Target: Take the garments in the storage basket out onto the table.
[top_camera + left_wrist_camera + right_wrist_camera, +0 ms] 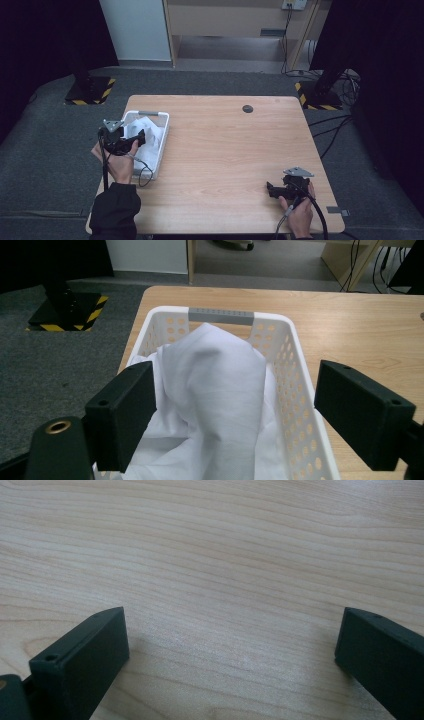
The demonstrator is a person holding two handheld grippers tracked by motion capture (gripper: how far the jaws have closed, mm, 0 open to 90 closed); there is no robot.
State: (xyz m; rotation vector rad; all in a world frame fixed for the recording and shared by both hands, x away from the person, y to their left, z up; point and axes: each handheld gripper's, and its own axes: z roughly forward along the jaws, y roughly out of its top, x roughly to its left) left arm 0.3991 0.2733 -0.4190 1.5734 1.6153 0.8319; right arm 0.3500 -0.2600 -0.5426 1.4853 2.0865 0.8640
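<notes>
At the near edge of the pale wooden table (225, 150), the person's right hand (300, 212) is gripping the black two-jaw right gripper (272, 190) from behind, with the wrist coming in low over the table's front right corner and the tool pointing leftward across the boards. In the right gripper view its jaws are standing wide apart just above bare wood grain, with nothing between them. On the other side, a dark-sleeved forearm is reaching forward along the table's left edge, and the left hand (119, 162) is wrapping around the black two-jaw left gripper (137, 136), holding it raised over the near end of the white perforated plastic basket (161, 142). In the left gripper view those jaws are also spread wide, framing the crumpled white cloth (210, 395) without pinching it; whether a jaw is brushing the fabric cannot be told. The cloth is lying heaped inside the basket, bunched into a peak that rises towards the grey-wrapped handle (221, 315) at the basket's far rim. Farther off, a small dark round disc (247, 108) is sitting near the table's far edge, well apart from both grippers.
</notes>
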